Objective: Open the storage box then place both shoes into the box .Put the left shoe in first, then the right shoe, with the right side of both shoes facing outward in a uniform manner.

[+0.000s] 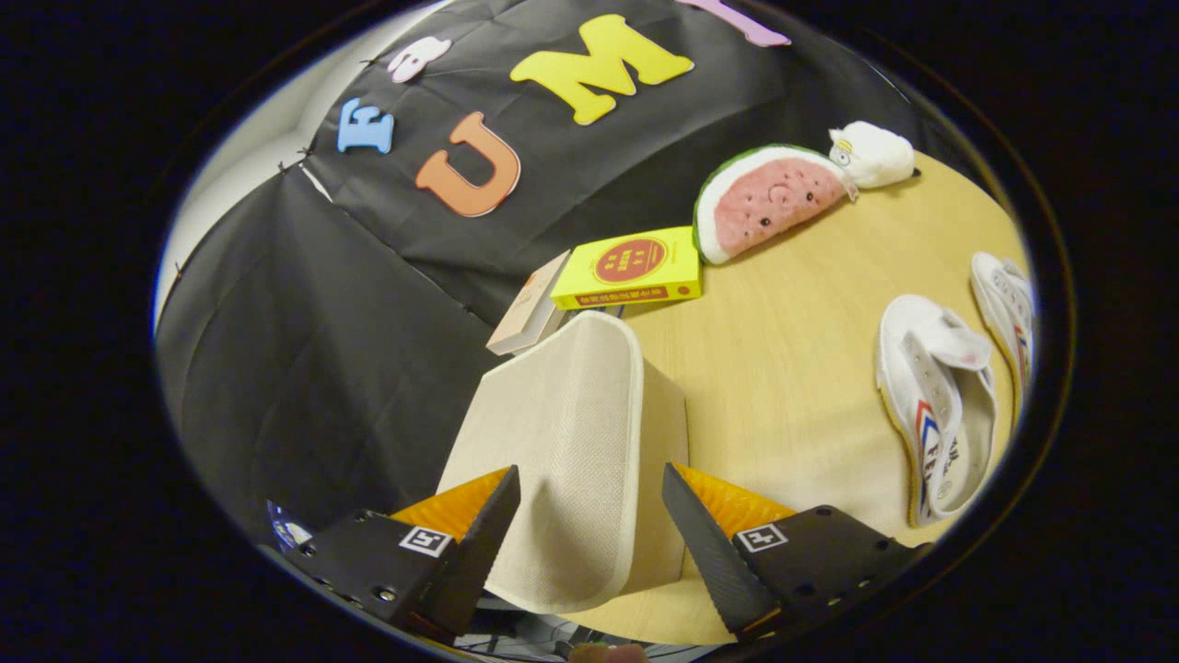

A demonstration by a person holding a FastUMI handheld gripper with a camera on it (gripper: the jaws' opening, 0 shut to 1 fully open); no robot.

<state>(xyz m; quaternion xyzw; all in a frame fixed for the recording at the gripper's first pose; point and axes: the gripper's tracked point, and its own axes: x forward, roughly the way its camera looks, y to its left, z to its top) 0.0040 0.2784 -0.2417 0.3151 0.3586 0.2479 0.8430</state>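
I get soft, even overhead light here, bright enough on the wooden table (783, 368) with no harsh glare. The storage box (571, 442) casts only a faint shadow on its right side. The black cloth wall (304, 368) soaks up light and reads dim, its folds barely showing. Fisheye distortion bends everything near the rim: the shoes (939, 405) curve at the right. Focus is sharp mid-scene; the open gripper (589, 516) fingers look crisp too.

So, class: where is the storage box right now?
The storage box stands on the wooden table between the open claw's fingers, untouched, with books beyond it.
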